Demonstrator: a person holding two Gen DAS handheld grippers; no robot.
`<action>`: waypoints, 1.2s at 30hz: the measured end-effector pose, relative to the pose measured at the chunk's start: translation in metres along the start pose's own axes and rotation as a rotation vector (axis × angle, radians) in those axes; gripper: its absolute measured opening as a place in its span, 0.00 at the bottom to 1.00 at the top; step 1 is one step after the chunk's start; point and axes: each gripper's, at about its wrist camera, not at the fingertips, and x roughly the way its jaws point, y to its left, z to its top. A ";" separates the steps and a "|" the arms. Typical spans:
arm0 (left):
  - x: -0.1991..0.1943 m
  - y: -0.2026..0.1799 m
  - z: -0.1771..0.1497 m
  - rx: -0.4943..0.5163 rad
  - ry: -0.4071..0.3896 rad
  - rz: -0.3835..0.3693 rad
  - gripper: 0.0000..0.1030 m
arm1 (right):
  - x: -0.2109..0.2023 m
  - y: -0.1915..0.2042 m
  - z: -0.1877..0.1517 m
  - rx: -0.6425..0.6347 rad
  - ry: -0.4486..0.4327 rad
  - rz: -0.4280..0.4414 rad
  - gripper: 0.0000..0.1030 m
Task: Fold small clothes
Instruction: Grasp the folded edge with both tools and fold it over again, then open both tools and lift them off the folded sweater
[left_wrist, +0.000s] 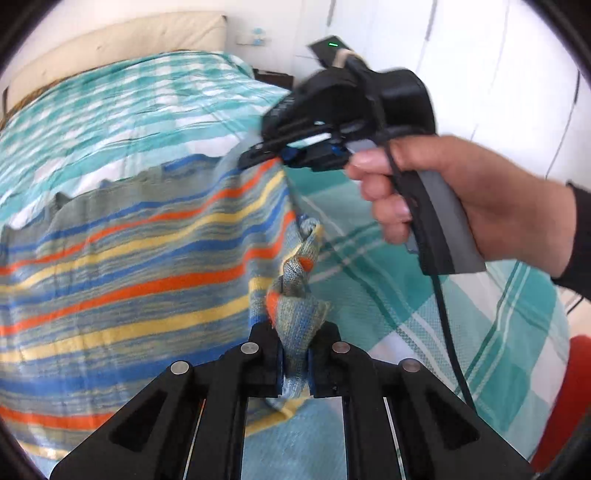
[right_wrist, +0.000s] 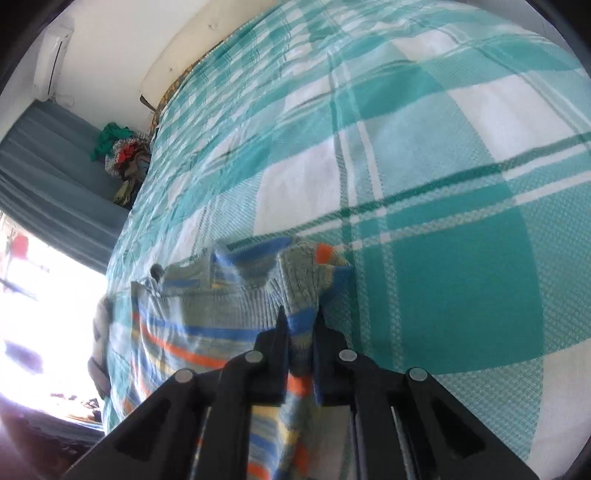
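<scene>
Left gripper (left_wrist: 295, 365) fills the bottom of its own view, jaws nearly together and clamped on a bunched corner of the striped knit garment (left_wrist: 140, 258). From that pinch the fabric runs up toward 12 o'clock as a twisted rope, then fans out toward 9–10 o'clock as a wide, lifted sheet.

Right gripper (right_wrist: 301, 328) is likewise closed on cloth: a blue-striped edge sits between the two black fingers, with the garment's body (right_wrist: 207, 317) spreading to 9 o'clock over the teal check bedspread (right_wrist: 461, 240).

Key relation: from the left wrist view, the right gripper (left_wrist: 258, 155) sits at about 12–1 o'clock, holding the far end of the same edge. So I read the stretched edge as the long axis, running roughly 6 to 12 between the two pinches, with the garment body hanging off at 9. The left pinch is nearer me; the right is farther up the bed.

Pose: the person's right hand (left_wrist: 461, 206) wraps the pistol grip, nose angled down-left toward the cloth. Both tools pitch steeply downward at the bedspread.

My read: the edge is held and looks taut enough; the next move likely carries it across the body. The frames are blurred, so grip depth is uncertain.
</scene>
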 end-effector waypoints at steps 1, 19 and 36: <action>-0.015 0.018 -0.001 -0.059 -0.016 -0.008 0.07 | -0.007 0.013 0.001 -0.029 -0.022 0.010 0.10; -0.113 0.228 -0.102 -0.707 -0.051 0.133 0.13 | 0.163 0.269 -0.024 -0.316 0.169 0.097 0.17; -0.107 0.226 -0.099 -0.515 0.083 0.381 0.38 | 0.076 0.214 -0.164 -0.507 0.205 -0.028 0.33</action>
